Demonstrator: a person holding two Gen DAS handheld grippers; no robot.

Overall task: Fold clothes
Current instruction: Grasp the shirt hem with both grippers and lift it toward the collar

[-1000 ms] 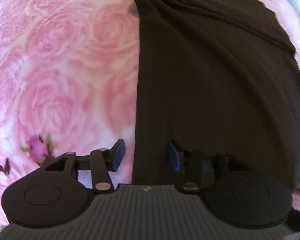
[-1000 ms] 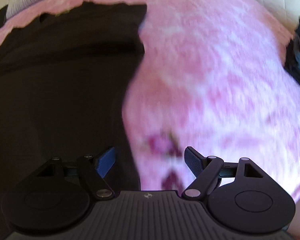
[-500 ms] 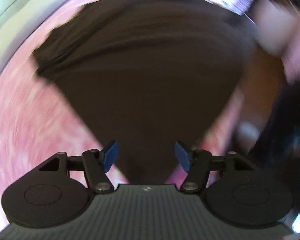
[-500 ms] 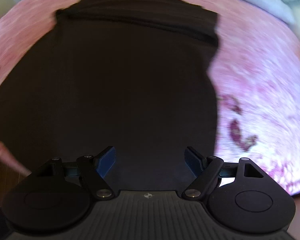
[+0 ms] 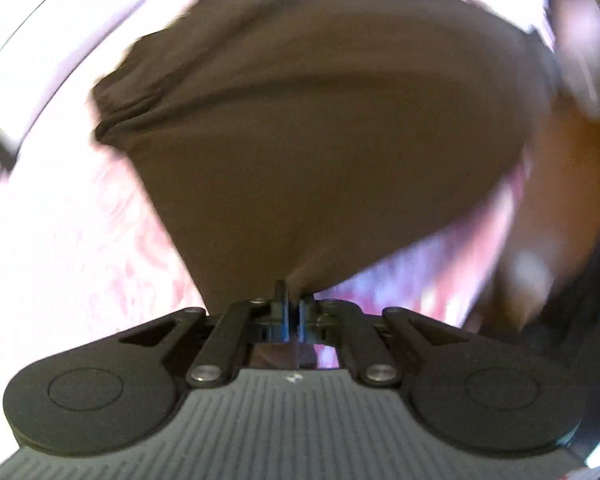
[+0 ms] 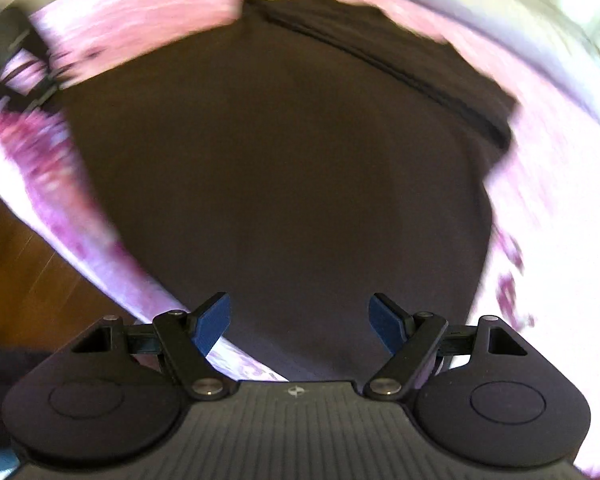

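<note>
A dark brown garment point(image 5: 320, 128) lies folded on a pink rose-patterned bedspread point(image 5: 60, 232). In the left wrist view my left gripper point(image 5: 293, 312) is shut on the garment's near corner, and the cloth bunches into a point right at the blue pads. The same dark garment point(image 6: 292, 168) fills the middle of the right wrist view, with a folded band along its far edge. My right gripper point(image 6: 300, 320) stands open above the garment's near edge, its blue pads wide apart with nothing pinched between them.
The pink bedspread point(image 6: 560, 208) spreads on all sides of the garment. A brown wooden floor point(image 6: 28, 272) shows past the bed's edge at lower left in the right wrist view. A blurred dark shape point(image 5: 580, 280) sits at the right of the left wrist view.
My left gripper went from open beside the garment's edge to shut on its corner. Both views rolled and swung across the bed. My right gripper stayed open.
</note>
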